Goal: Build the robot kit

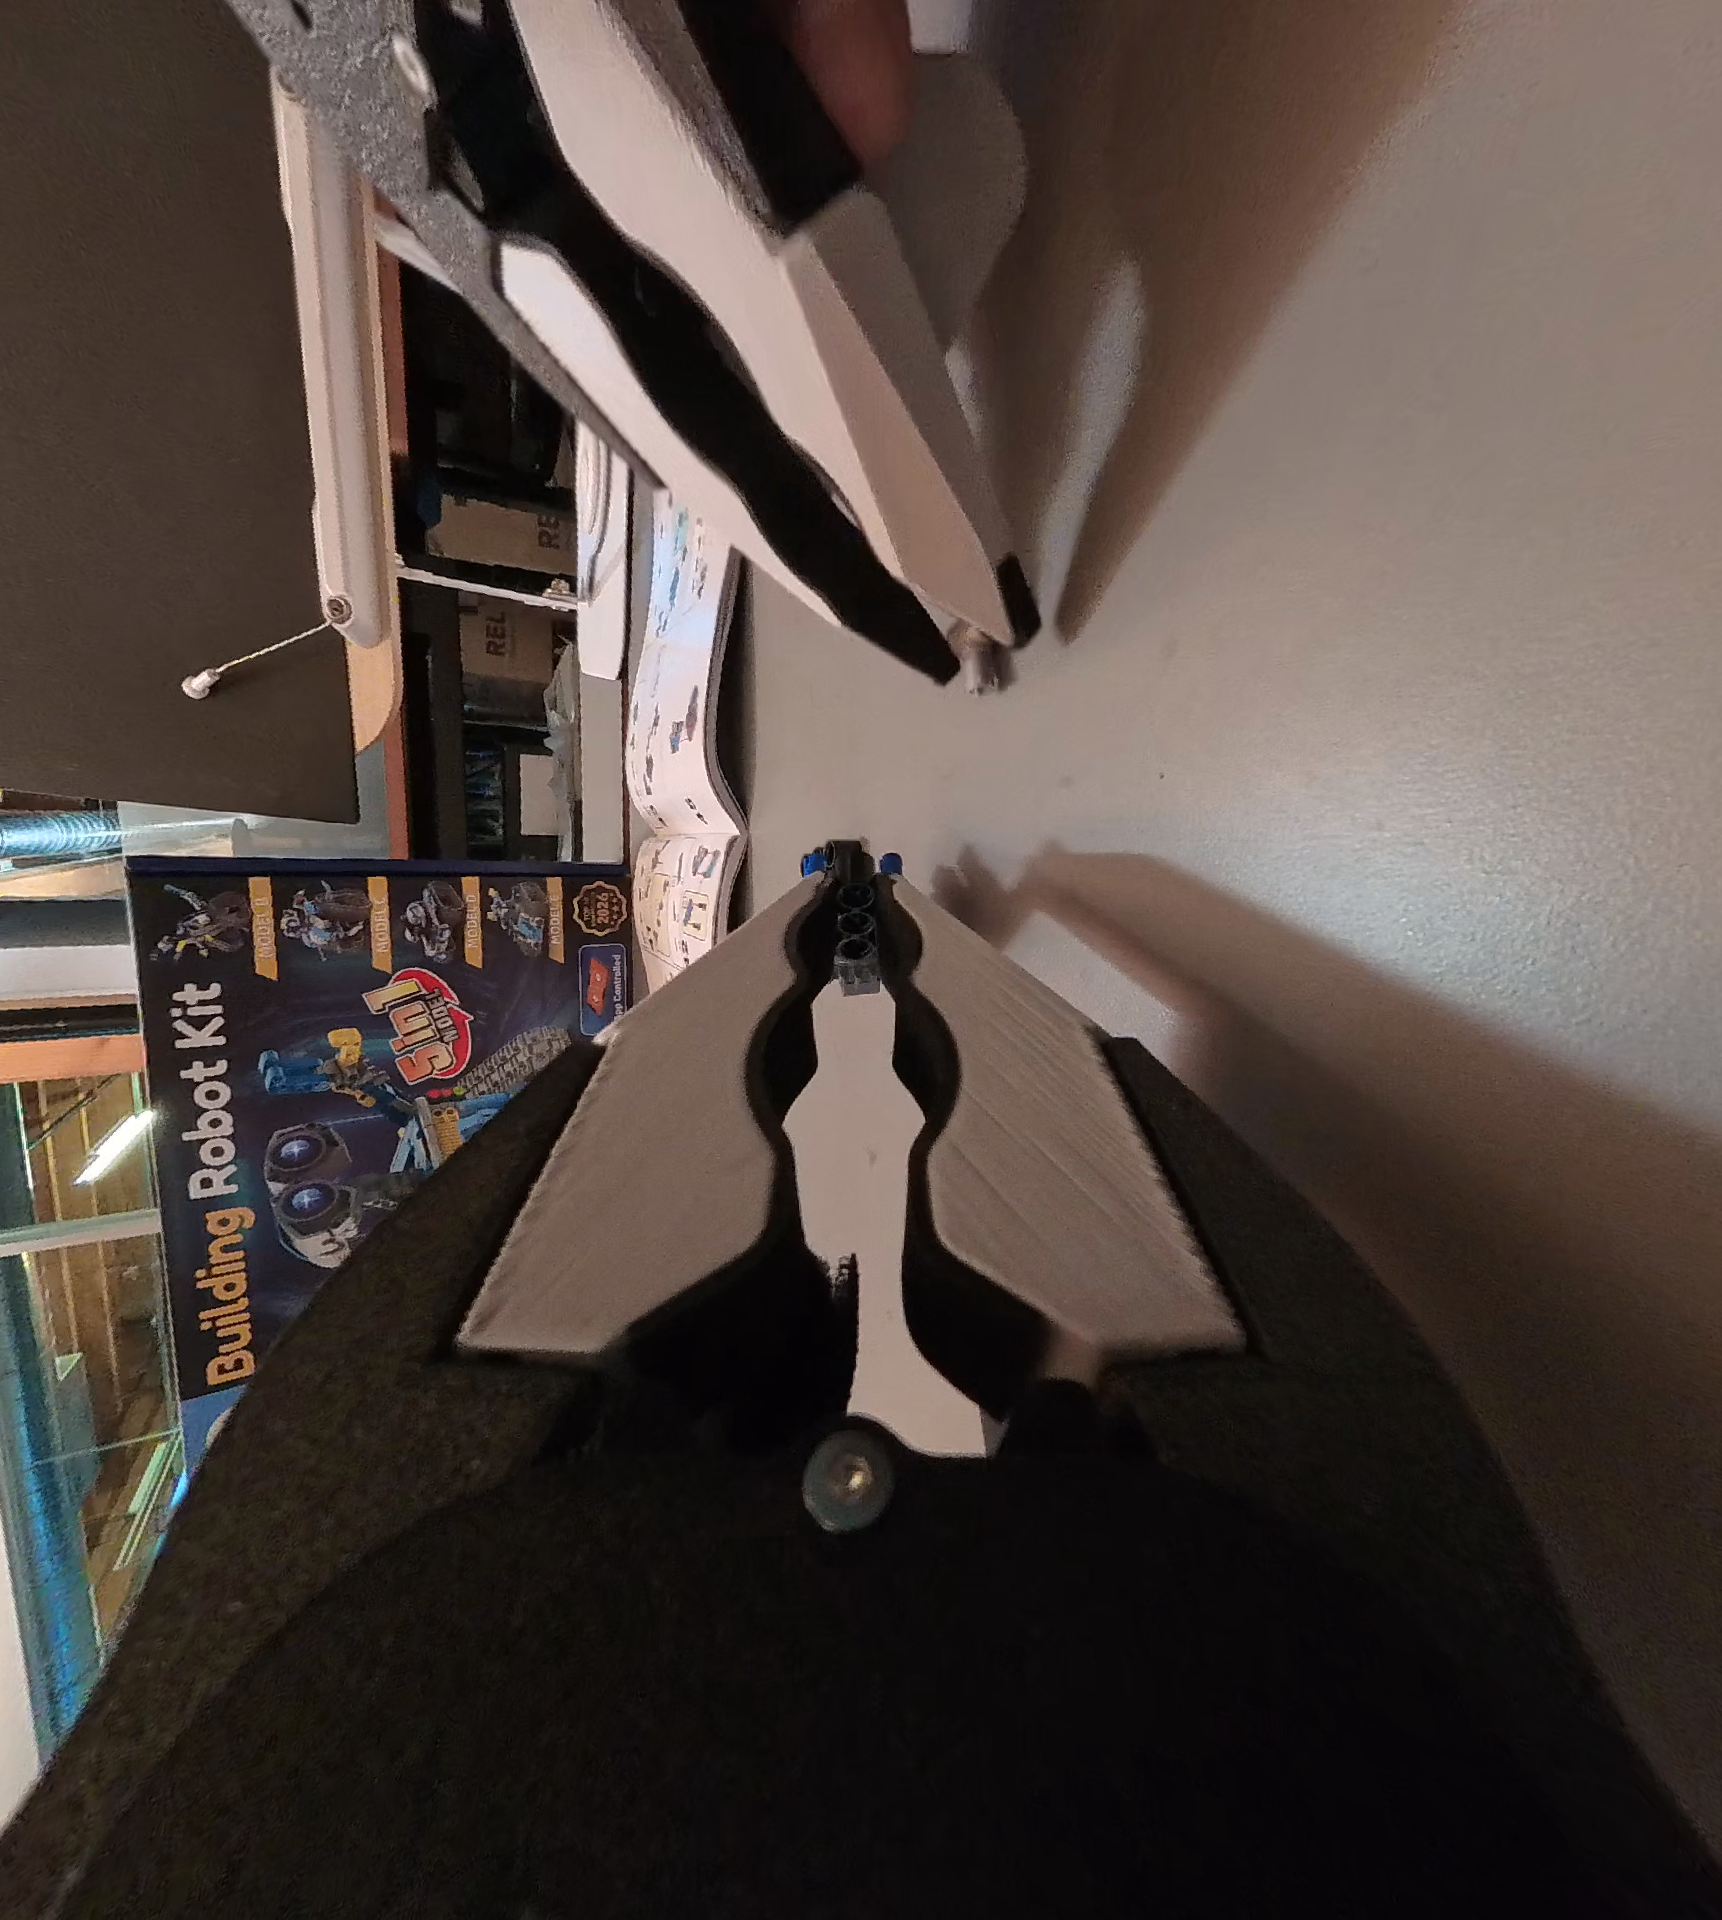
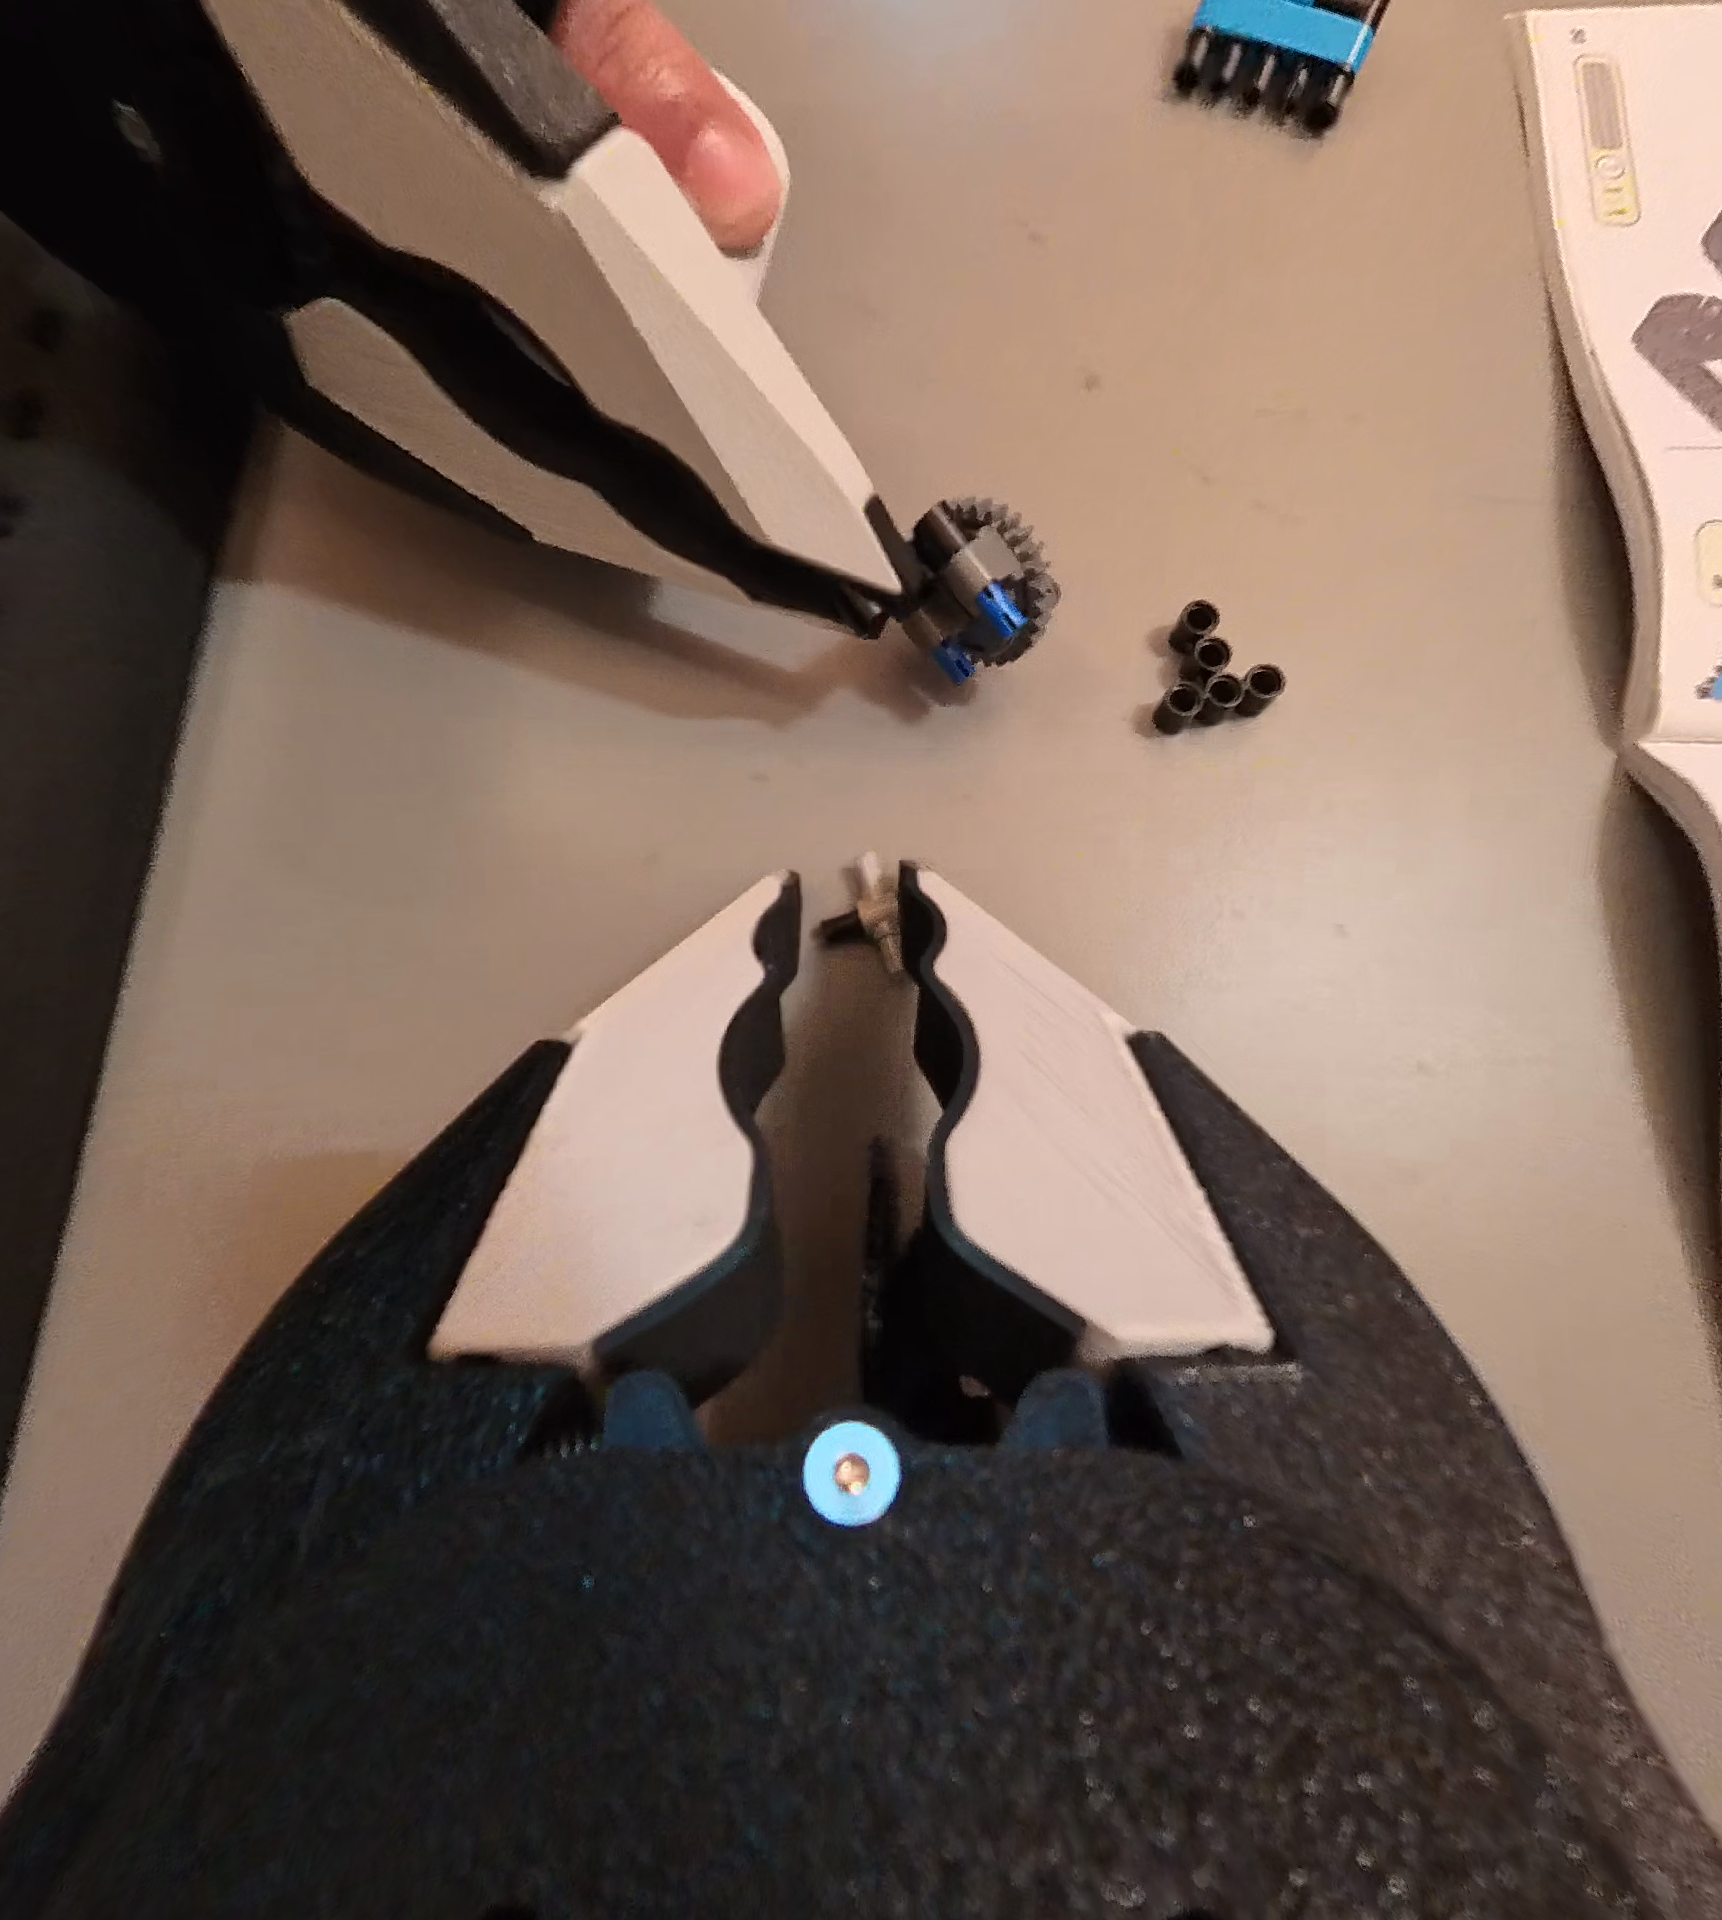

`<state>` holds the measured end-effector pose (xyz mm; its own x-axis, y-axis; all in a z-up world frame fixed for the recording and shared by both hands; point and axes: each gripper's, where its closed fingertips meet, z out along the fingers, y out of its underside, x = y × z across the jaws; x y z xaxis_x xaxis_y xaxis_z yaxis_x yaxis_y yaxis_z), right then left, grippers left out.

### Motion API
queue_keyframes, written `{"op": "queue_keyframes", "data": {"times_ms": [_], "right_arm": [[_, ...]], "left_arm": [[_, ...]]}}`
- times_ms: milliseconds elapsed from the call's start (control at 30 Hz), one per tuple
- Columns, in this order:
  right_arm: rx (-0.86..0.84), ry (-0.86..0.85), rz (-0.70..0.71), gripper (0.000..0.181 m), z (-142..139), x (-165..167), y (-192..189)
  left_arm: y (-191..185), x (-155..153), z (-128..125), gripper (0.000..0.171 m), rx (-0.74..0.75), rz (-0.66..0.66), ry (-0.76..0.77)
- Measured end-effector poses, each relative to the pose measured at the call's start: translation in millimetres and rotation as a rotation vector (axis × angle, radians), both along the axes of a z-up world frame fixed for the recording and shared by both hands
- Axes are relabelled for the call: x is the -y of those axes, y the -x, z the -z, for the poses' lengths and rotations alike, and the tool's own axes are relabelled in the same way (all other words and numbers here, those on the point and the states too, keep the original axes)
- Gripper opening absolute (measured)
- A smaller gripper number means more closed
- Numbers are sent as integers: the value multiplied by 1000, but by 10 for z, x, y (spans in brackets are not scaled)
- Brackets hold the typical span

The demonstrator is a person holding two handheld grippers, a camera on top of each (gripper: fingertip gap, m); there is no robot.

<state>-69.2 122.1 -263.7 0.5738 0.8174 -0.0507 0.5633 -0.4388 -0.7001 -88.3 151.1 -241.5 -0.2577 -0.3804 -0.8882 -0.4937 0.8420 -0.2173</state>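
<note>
1. Beige worktop (image 2: 1252,343), workshop shelving and windows behind; a kit box (image 1: 369,1039) stands at the far edge, and an open instruction booklet (image 2: 1688,520) lies on the right.
2. Left claw (image 2: 883,608) is clamped tight on a small dark-grey assembly (image 2: 982,582) with a gear and blue pins, held just above or on the worktop; cannot tell which.
3. Right claw (image 2: 846,883) has its jaws parted a little, with a small grey pin piece (image 2: 867,909) between the tips, touching the right jaw. Not pinched from both sides as far as I see.
4. Loose parts: a cluster of black bushings (image 2: 1212,681) just right of the assembly, and a blue-and-black beam stack (image 2: 1272,52) far.
5. Progress, judged: sub-assembly partly built; pin and bushings not yet fitted.
</note>
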Motion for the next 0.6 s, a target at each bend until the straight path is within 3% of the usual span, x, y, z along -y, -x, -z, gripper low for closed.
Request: {"op": "queue_keyframes", "data": {"times_ms": [167, 300, 467, 600], "right_arm": [[-160, 13, -66, 17, -100, 73, -144], [-157, -32, -86, 14, -141, 51, -188], [-33, -62, -103, 13, 36, 43, -160], [-67, -29, -126, 9, 35, 27, -46]], "left_arm": [[-7, 50, -27, 7, 14, 21, 31], [-9, 71, -15, 6, 7, 29, 35], [-14, 100, -14, 6, 7, 41, 44], [-22, 127, 3, 6, 3, 52, 58]]}}
